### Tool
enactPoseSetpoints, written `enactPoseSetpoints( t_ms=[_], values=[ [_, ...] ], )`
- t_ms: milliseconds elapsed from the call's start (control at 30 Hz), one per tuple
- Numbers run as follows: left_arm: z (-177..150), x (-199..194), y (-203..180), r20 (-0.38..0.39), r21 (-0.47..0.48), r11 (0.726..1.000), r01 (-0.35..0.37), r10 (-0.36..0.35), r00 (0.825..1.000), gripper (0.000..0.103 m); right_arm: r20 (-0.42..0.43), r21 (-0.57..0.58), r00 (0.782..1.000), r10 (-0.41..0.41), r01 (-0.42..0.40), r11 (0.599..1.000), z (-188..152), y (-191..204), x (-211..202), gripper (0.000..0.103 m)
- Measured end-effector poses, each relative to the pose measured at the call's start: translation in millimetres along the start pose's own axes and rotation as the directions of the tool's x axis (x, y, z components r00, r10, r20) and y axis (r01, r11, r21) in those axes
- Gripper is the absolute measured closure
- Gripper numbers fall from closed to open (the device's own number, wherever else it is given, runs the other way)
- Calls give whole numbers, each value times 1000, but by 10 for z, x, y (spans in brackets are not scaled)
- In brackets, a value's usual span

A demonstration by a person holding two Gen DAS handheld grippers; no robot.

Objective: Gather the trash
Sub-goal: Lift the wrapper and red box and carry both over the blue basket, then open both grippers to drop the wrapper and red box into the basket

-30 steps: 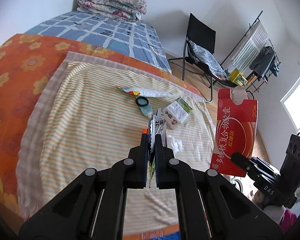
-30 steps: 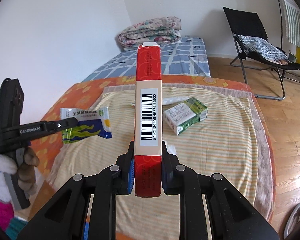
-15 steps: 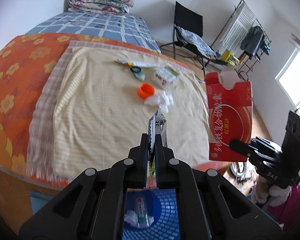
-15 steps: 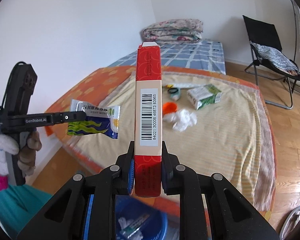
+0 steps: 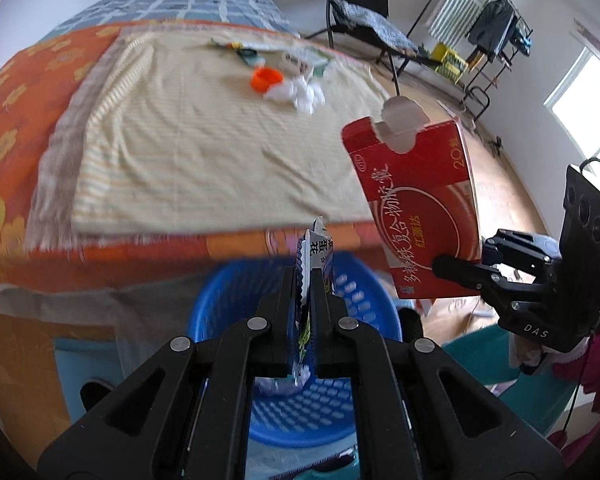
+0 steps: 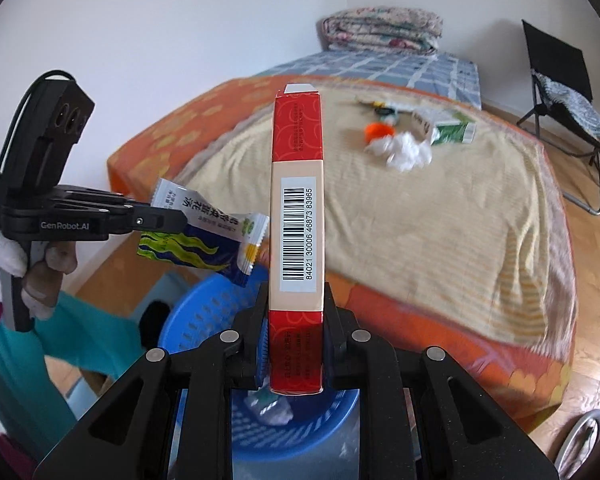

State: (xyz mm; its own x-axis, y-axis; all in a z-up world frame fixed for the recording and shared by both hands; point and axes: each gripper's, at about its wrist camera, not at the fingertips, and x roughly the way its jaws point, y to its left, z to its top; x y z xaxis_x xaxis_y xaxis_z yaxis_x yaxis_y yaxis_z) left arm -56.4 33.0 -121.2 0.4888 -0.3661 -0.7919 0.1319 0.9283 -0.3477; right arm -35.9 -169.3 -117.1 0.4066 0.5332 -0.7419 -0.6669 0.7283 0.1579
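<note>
Both wrist cameras look steeply down, sharing bed (image 5: 188,152) and basket (image 6: 204,304).

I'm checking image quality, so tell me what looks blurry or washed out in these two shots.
Left wrist view: bedspread and blue basket smeared by motion, window blown out; left gripper and wrapper sharp. Right wrist view: red box crisp, crumpled tissue blurred, edges bent by fisheye.

The red box (image 6: 298,184) is showing a barcode numbered "84021 30006 46873 83965" and "20" on its face; the left tool (image 6: 168,222) is reading "GenRobot.AI", the right tool (image 5: 460,276) "DAS".
</note>
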Motion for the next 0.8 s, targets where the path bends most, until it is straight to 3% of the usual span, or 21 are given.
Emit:
enactPoseSetpoints(
  t_ms=[400,800],
  values=[
    [-508,331,78,-139,-18,998,-59,56,989,100,-129,-75,992,7,-17,997,-399,219,277,84],
    [-653,493,139,-225,-22,993,-114,106,969,100,-245,-88,970,-13,-9,996,-583,278,528,84]
  ],
)
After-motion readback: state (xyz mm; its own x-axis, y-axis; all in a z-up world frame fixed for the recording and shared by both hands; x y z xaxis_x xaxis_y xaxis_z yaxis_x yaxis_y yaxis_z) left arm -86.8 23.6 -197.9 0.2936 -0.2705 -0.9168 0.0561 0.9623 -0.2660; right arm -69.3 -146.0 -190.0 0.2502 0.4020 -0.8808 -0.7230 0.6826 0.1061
